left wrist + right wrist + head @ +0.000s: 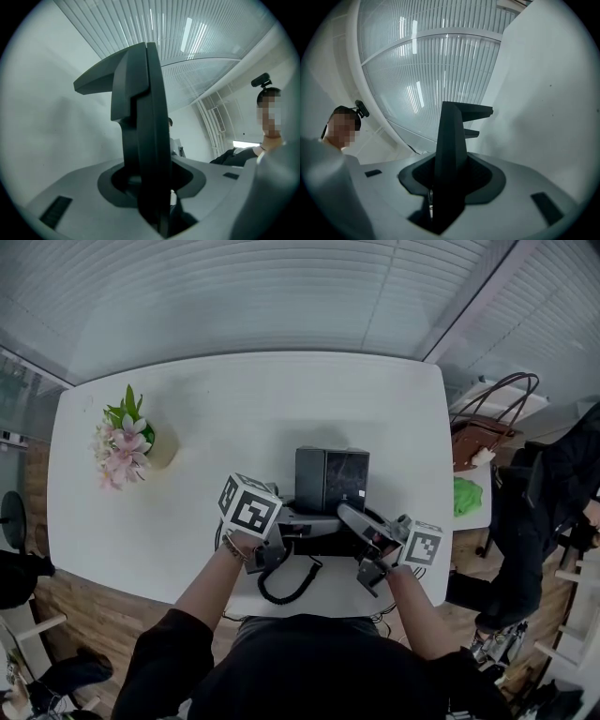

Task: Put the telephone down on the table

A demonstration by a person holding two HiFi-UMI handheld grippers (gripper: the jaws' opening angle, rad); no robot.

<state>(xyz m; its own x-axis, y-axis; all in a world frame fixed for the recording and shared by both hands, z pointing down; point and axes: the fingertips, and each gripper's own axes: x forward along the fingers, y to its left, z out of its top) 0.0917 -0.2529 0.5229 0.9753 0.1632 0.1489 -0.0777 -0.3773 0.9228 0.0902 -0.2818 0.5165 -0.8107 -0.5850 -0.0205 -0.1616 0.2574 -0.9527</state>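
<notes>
A black desk telephone [332, 479] is at the middle of the white table [234, 399], near its front edge; I cannot tell whether its base touches the tabletop. Its coiled cord [291, 589] hangs in a loop over that edge. My left gripper [281, 540] grips the phone's left side and my right gripper [364, 538] its right side. In the left gripper view a dark edge of the telephone [145, 117] stands upright between the grey jaws of the left gripper [150, 187]. The right gripper view shows another dark edge of the telephone [452, 140] clamped in the right gripper [445, 187].
A pot of pink flowers [127, 442] stands at the table's left end. Beyond the right end a brown bag [492, 418] and something green [466, 495] lie on a small stand, with a person in dark clothes [553, 512] beside it.
</notes>
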